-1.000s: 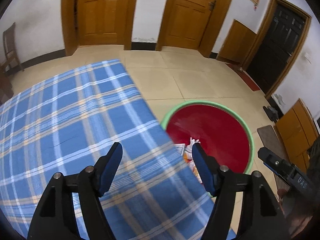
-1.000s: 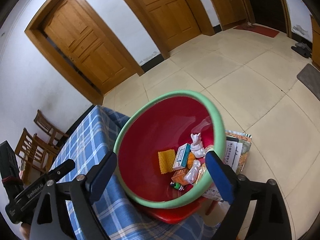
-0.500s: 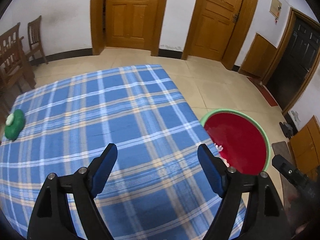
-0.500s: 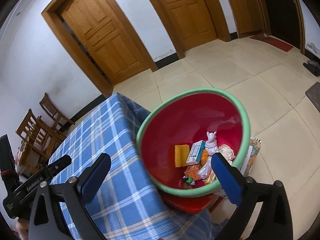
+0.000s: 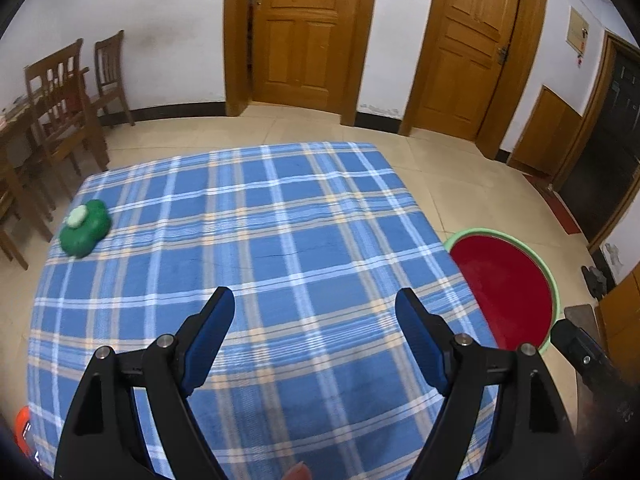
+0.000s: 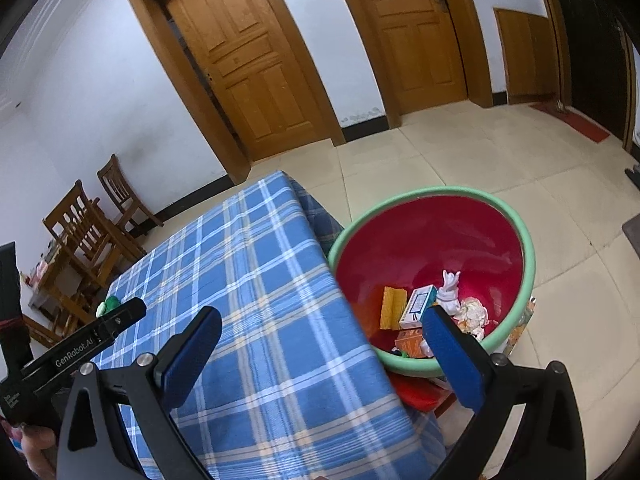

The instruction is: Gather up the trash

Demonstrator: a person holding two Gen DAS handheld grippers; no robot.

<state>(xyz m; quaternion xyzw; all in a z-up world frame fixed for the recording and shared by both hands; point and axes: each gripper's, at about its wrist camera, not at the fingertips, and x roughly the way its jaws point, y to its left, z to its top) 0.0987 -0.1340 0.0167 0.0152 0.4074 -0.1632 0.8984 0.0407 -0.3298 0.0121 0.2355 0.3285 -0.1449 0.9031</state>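
- Left wrist view looked down over the left gripper (image 5: 314, 312), whose jaws stood wide apart with nothing between them, only blue plaid cloth below.
- Its jaws had just been opening, then held their spread.
- The tabletop (image 5: 256, 240) was covered by that cloth and lay mostly bare.
- One green lump (image 5: 85, 227) with a white patch on top sat near the far left corner of the tabletop, well apart from both grippers.
- A small orange thing (image 5: 23, 428) showed at the near left edge of the tabletop, mostly cut off by the frame; what it was could not be told.
- Off the right edge of the tabletop stood the basin (image 5: 546, 276), red inside with a pale green rim.
- Right wrist view showed the right gripper (image 6: 320, 320) with jaws spread wide and empty, over the right edge of the tabletop, its right finger in front of the basin rim.
- Those jaws had also just been opening.
- In the basin lay collected trash (image 6: 436, 308): a yellow ridged piece, a small white and teal box, an orange carton and crumpled white scraps, heaped at the bottom on the near side.
- The basin rested on a red support, only partly seen.
- Wooden chairs (image 5: 76, 96) stood by the wall beyond the far left corner.
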